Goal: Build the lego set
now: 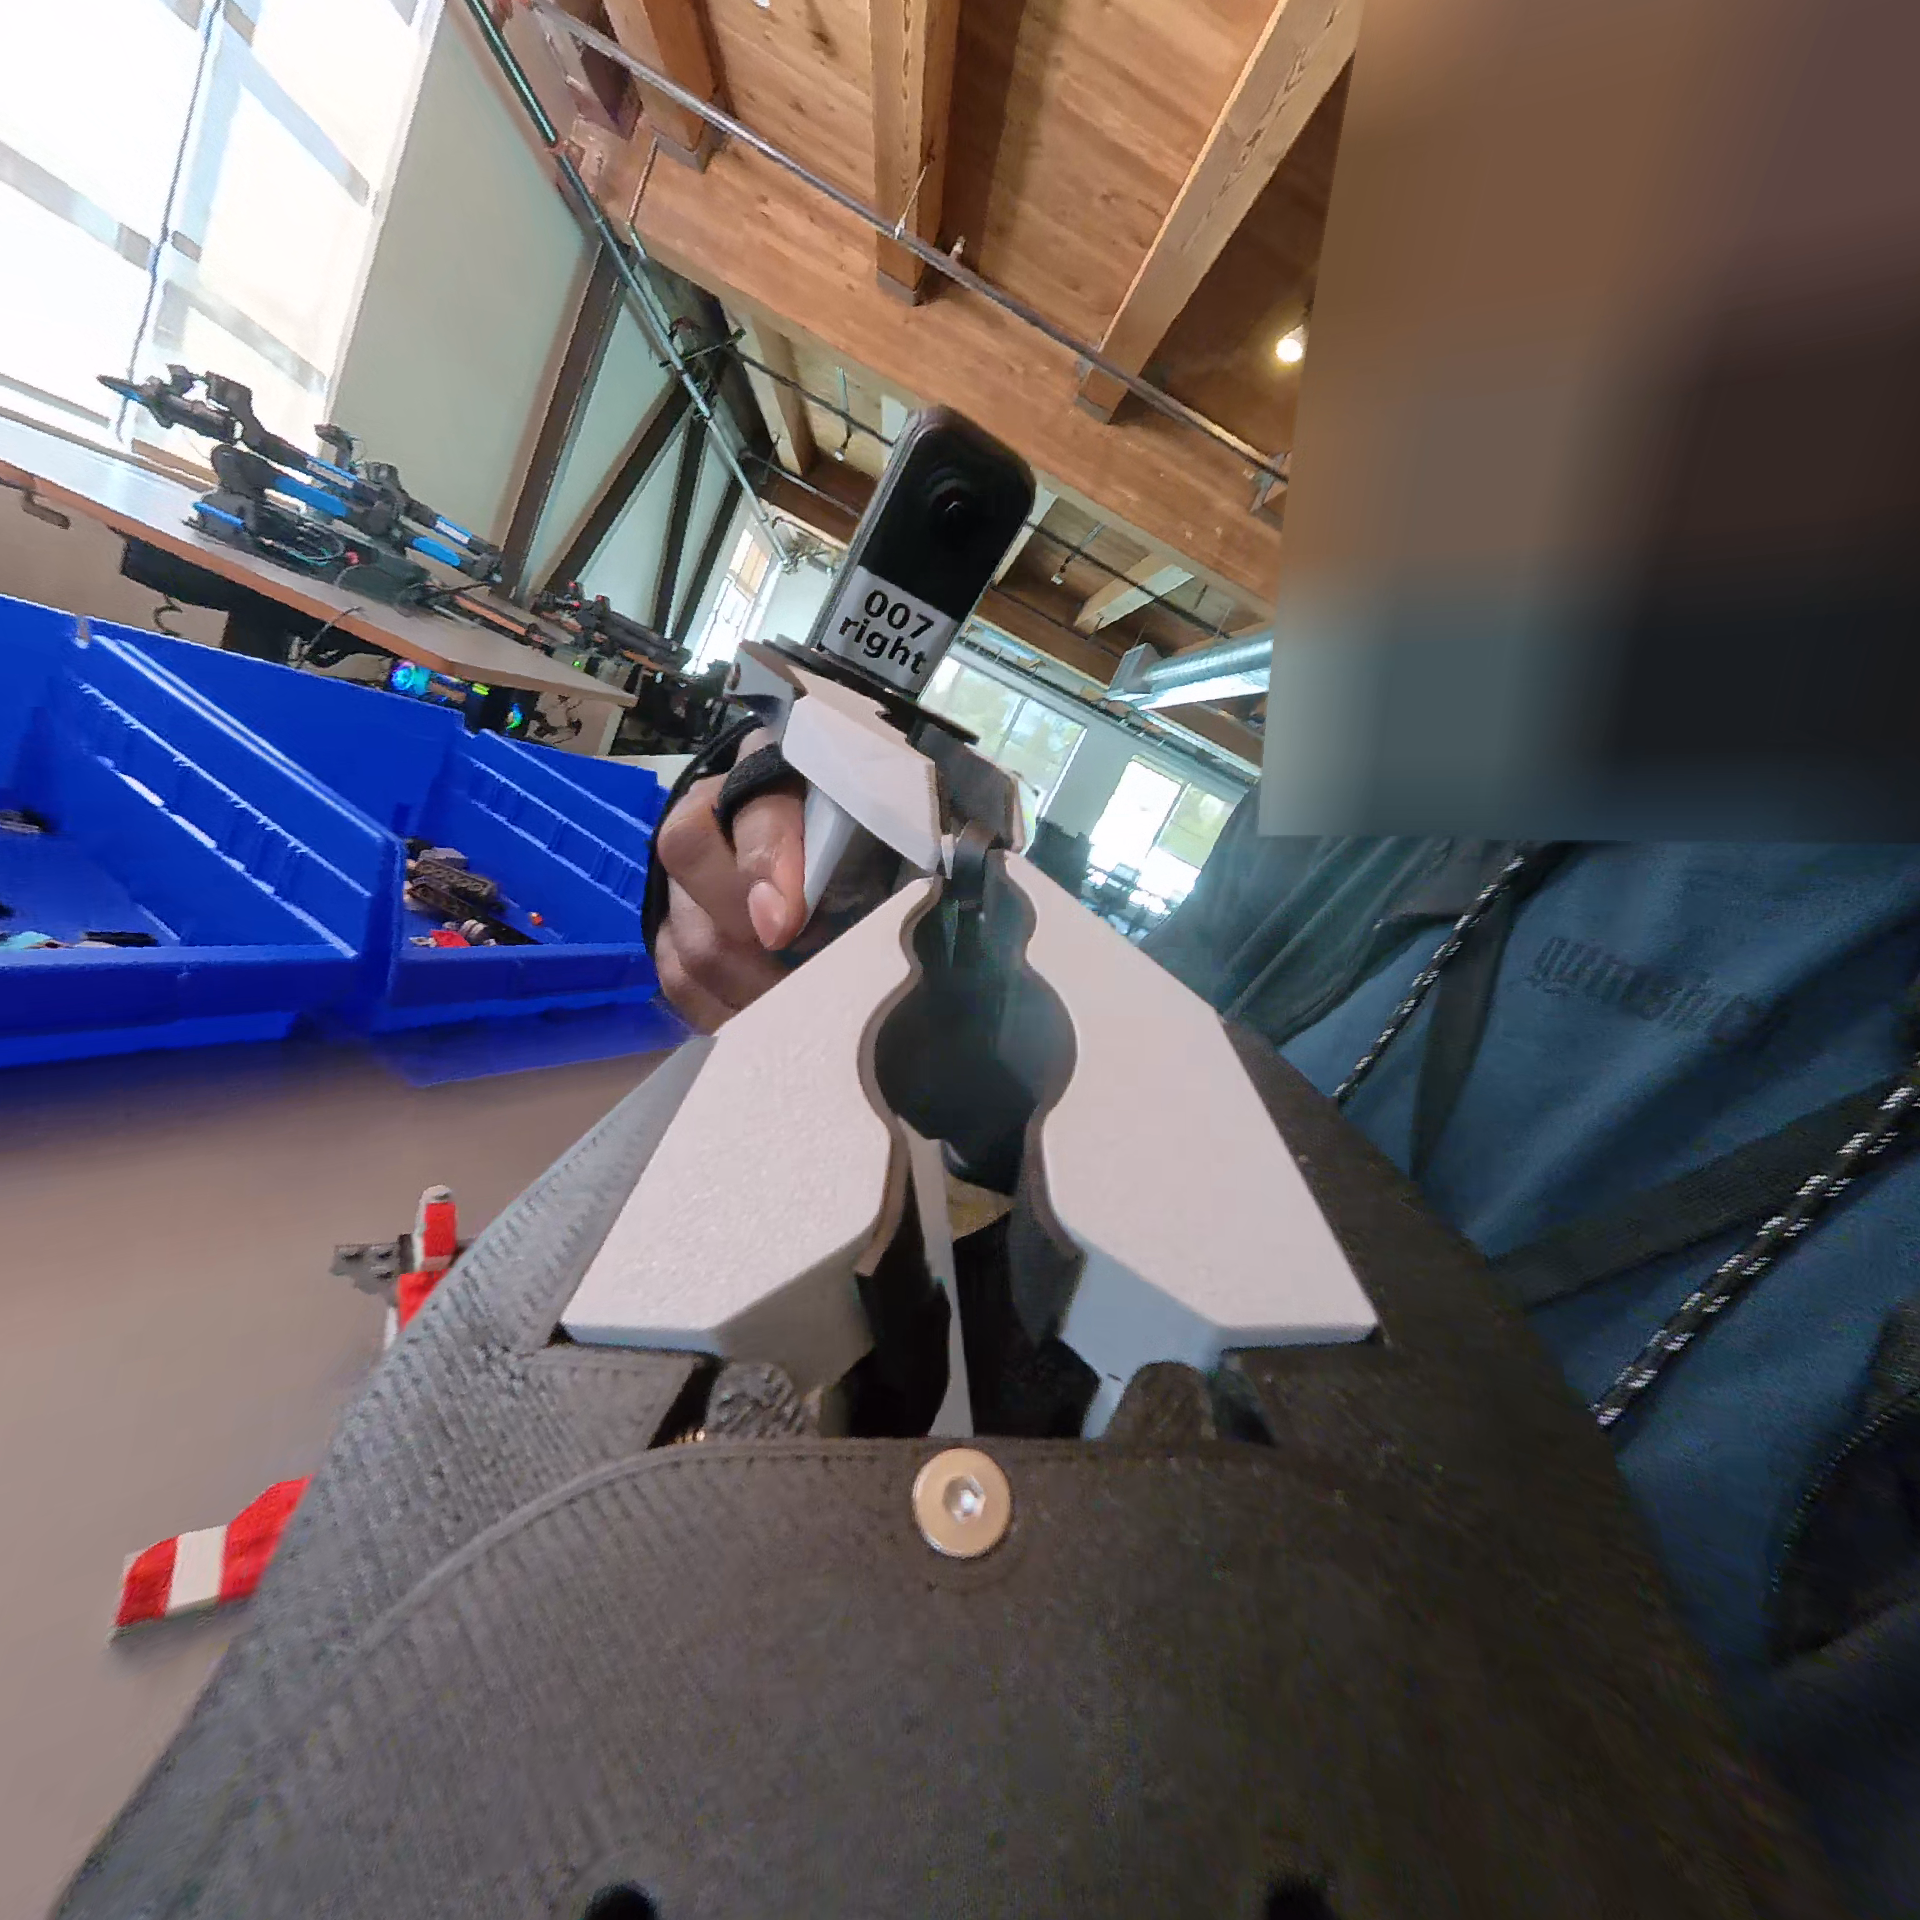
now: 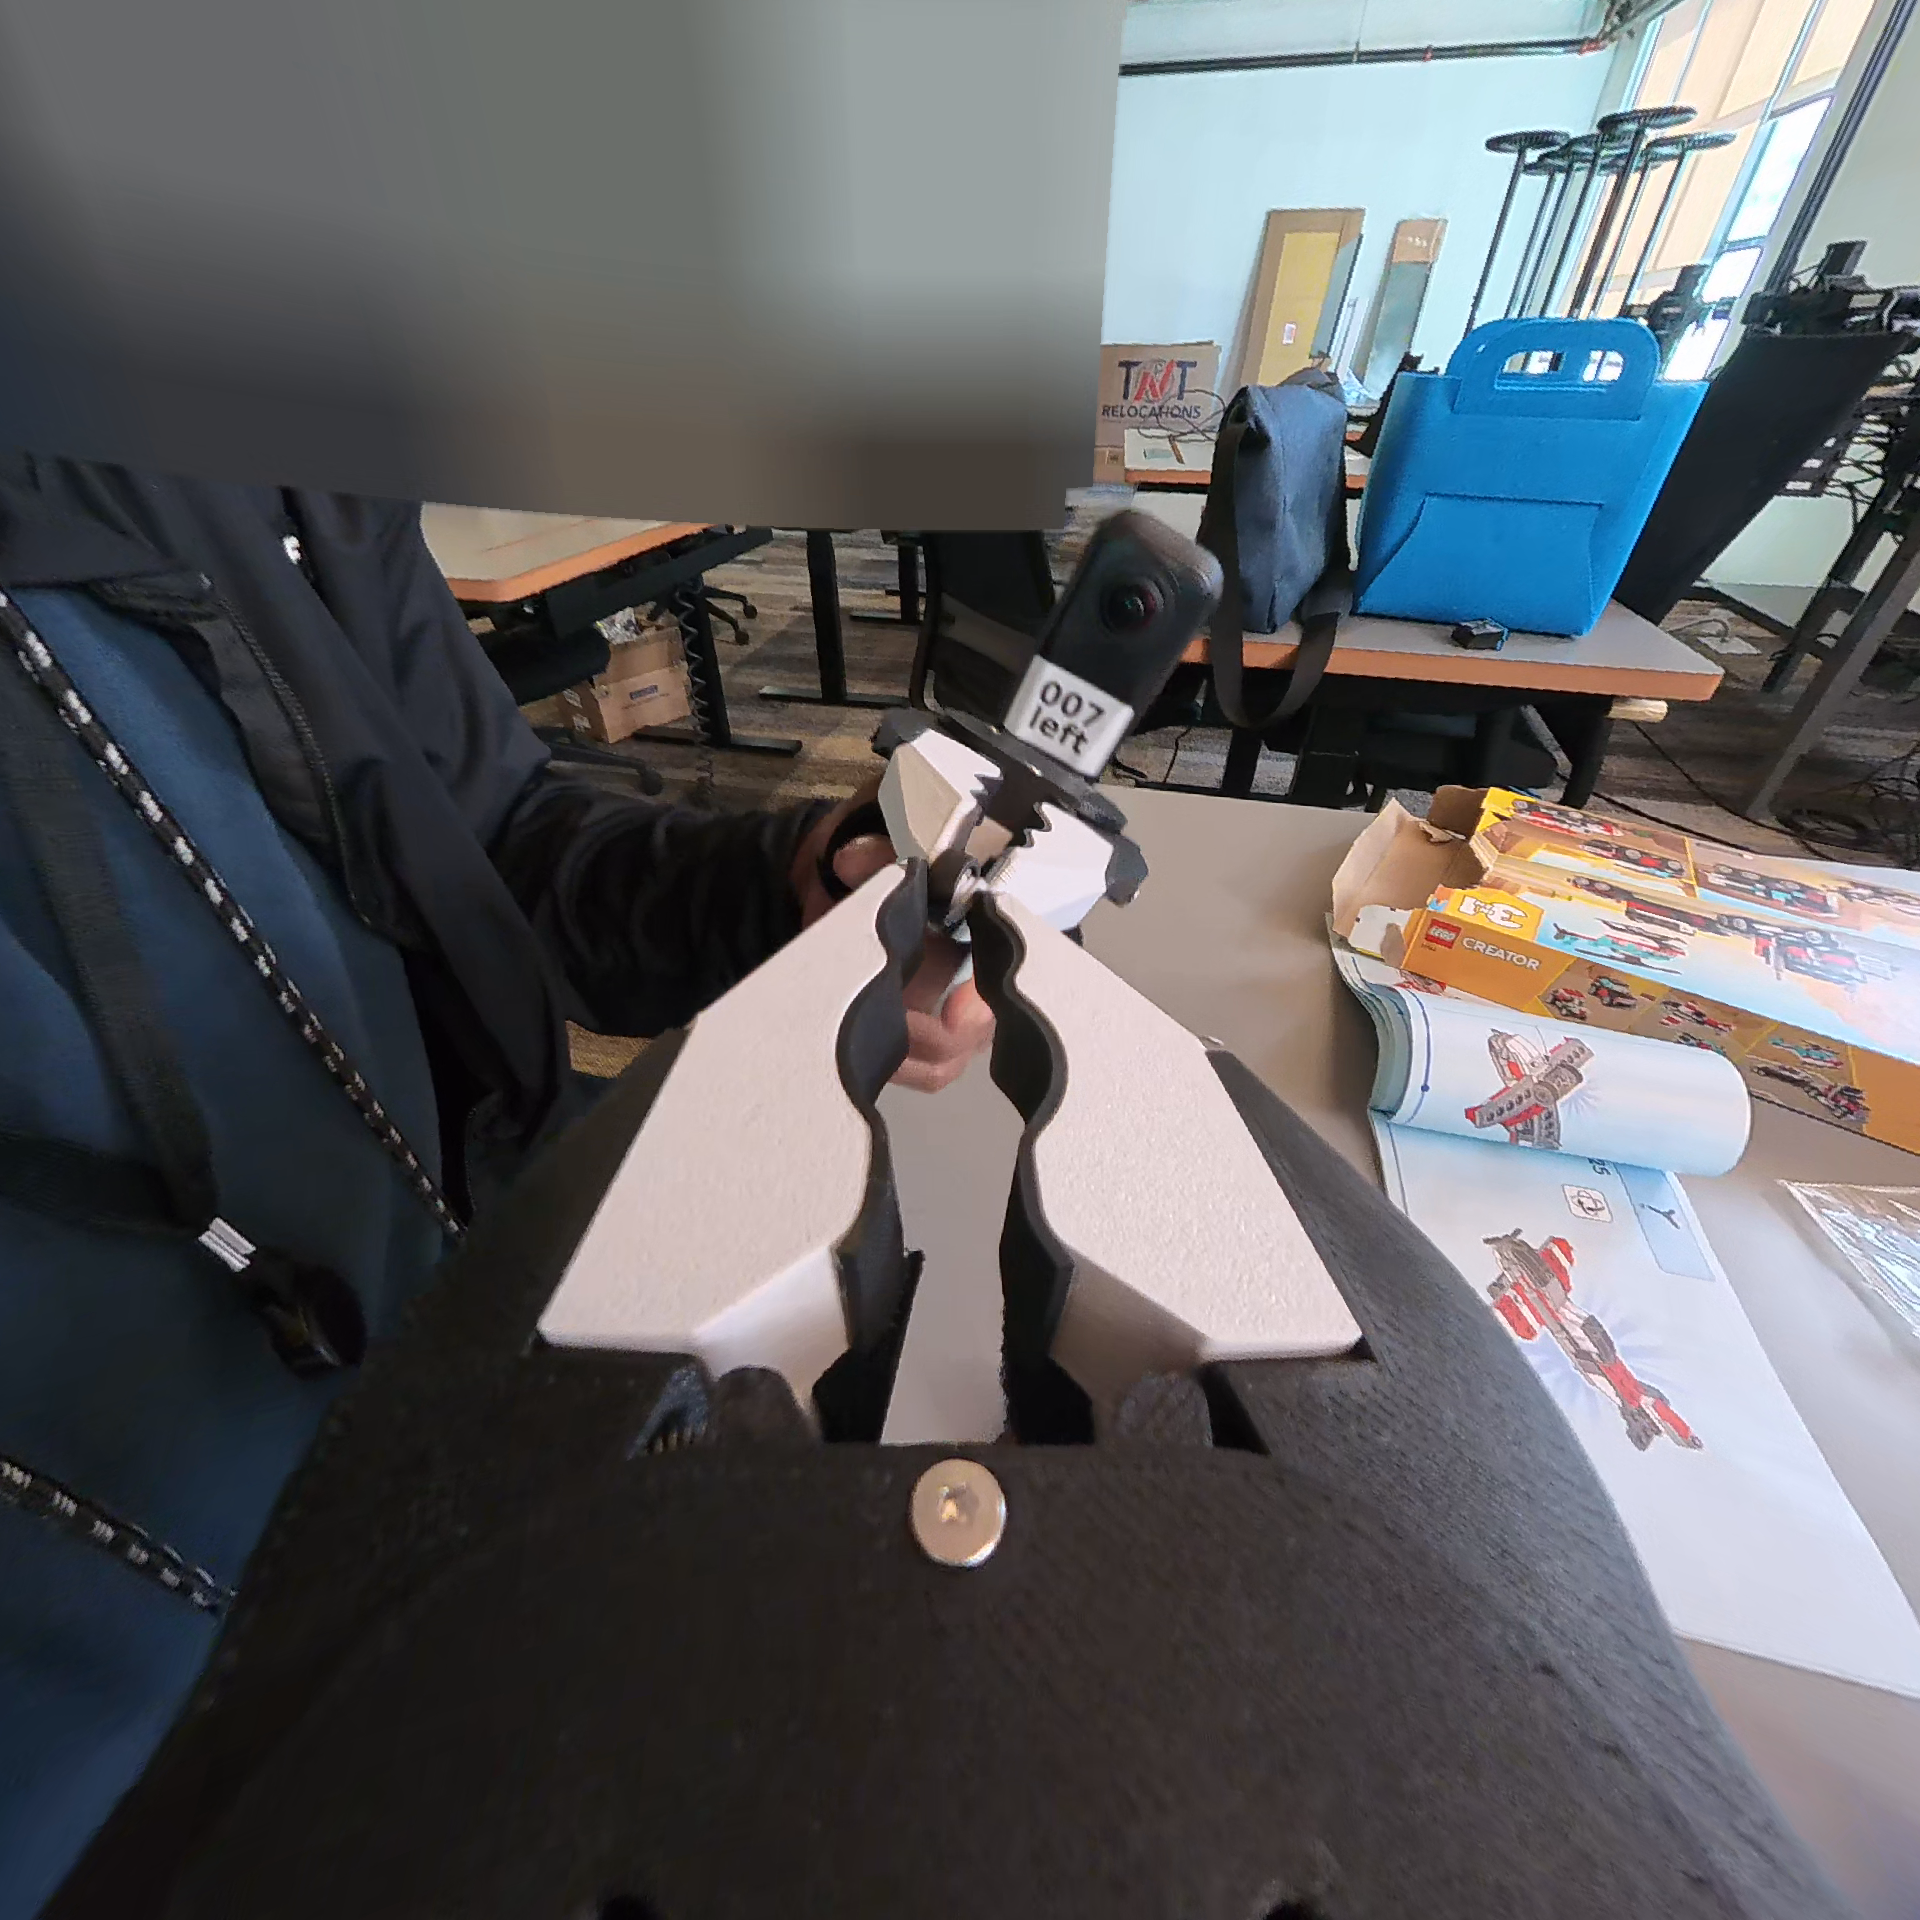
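Note:
My left gripper and my right gripper meet tip to tip in the air above the grey table. Both are nearly closed on one small dark lego piece, which also shows in the right wrist view. Most of the piece is hidden by the fingertips. A red and white lego build lies on the table below and to the left of my left gripper. Another red and white striped part lies nearer, partly hidden by the gripper body.
Blue parts bins with loose pieces stand at the far left. An open instruction booklet, the yellow lego box and a clear plastic bag lie to the right. The person's blue jacket is close behind the grippers. Both grippers' tips are close together, under 4 cm apart.

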{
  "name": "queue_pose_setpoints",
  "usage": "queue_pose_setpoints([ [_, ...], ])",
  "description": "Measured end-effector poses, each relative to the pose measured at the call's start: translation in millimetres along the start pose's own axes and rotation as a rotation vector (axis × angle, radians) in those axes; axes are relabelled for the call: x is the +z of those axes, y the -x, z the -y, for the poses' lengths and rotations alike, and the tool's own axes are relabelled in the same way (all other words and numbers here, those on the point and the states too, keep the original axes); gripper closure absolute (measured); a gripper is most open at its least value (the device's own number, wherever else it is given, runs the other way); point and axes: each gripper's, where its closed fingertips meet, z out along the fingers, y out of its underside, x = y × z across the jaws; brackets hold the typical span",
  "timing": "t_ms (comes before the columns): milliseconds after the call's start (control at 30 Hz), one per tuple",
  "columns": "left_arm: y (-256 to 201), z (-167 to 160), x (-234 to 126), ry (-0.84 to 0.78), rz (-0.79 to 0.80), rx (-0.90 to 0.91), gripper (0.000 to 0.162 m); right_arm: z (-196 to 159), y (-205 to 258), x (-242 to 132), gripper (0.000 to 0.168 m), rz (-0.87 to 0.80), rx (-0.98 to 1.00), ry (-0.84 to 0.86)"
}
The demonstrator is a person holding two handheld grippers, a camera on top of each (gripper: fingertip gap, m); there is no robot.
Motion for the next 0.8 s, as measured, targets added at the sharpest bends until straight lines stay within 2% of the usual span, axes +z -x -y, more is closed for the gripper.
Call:
queue_pose_setpoints([
  [800, -2.5, 7.3, 2.4, -0.079, -0.074, -0.142, 0.157, 7.3, -2.5, -1.5, 0.161, 0.029, 0.092, -0.091],
])
